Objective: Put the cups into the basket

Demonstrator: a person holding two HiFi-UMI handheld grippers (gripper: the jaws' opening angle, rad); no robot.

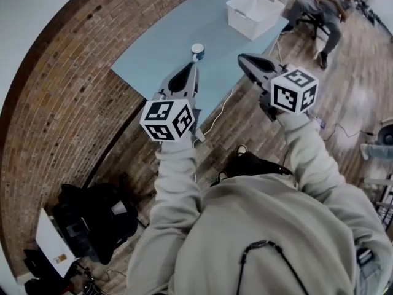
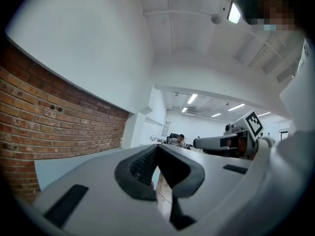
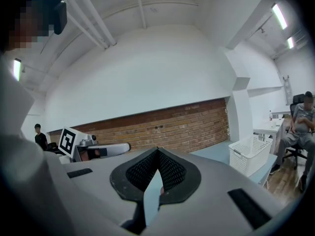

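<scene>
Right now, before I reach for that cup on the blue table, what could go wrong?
The left tongs and right tongs are both shut; reaching in like that would probably knock the cup over rather than grip it. A white cable lies on the floor beside the table, near your feet: a trip risk. The basket sits at the table's far corner, so a nudge could push it off.

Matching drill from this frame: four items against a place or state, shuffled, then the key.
1. cup
2. basket
3. right gripper
4. black bag

A. far end of the table
B. on the floor, beside the brick wall
C. shut, nothing between the jaws
D. middle of the table

Pairs: 1-D, 2-A, 3-C, 4-B
</scene>
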